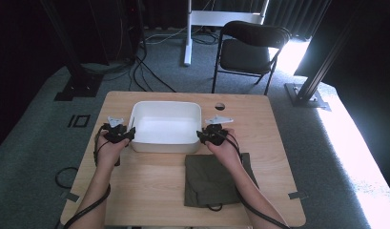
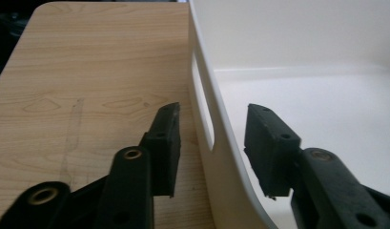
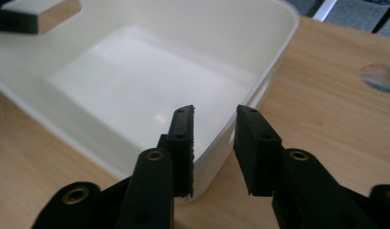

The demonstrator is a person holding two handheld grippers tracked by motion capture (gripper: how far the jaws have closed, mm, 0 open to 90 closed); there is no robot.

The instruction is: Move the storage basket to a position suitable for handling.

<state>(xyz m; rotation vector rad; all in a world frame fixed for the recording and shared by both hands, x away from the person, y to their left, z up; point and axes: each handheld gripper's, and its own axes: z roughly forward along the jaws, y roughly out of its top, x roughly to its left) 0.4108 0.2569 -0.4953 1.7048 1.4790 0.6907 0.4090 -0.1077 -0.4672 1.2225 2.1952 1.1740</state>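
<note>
A white rectangular tub stands empty on the wooden table. My left gripper is at the tub's left wall. In the left gripper view the left gripper is open, with one jaw outside and one inside the tub wall beside its handle slot. My right gripper is at the tub's right wall. In the right gripper view the right gripper is open and straddles the tub rim near a corner, its left jaw inside.
A dark olive folded cloth lies on the table under the right forearm. A round hole sits in the tabletop behind the tub. A black folding chair and cables are on the floor beyond the table.
</note>
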